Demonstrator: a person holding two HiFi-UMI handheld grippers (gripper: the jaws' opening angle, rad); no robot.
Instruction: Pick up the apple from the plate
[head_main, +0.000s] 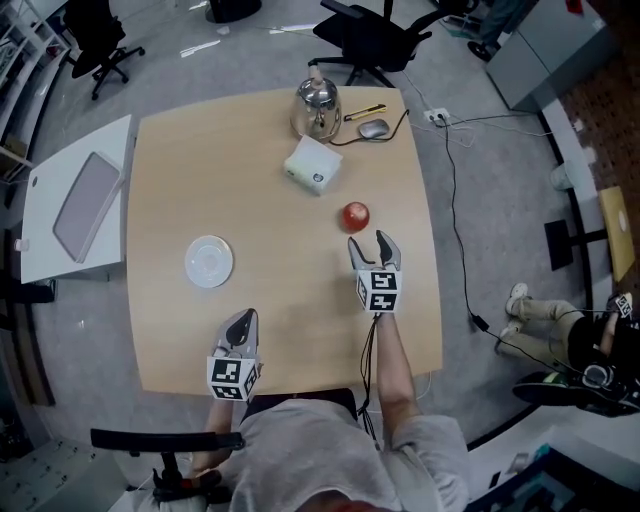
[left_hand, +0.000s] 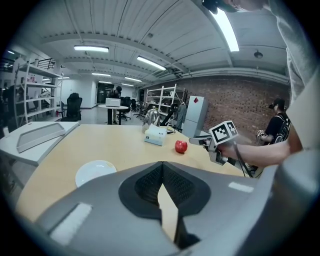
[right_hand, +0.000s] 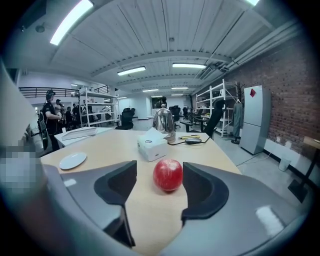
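A red apple (head_main: 355, 215) lies on the bare wooden table (head_main: 280, 330), right of centre and well apart from the plate. The small white plate (head_main: 209, 261) has nothing on it. My right gripper (head_main: 373, 243) is open just short of the apple. In the right gripper view the apple (right_hand: 167, 175) shows in the gap beyond the two pads, and neither pad touches it. My left gripper (head_main: 238, 325) is shut and holds nothing, near the table's front edge and below the plate (left_hand: 95, 172). Its pads meet at the tip (left_hand: 162, 172).
At the table's far side stand a metal kettle (head_main: 316, 108), a white box (head_main: 313, 164), a mouse (head_main: 373, 128) with its cable, and a yellow pen (head_main: 365, 112). A white side table with a grey tray (head_main: 88, 205) adjoins the left edge. Office chairs stand beyond.
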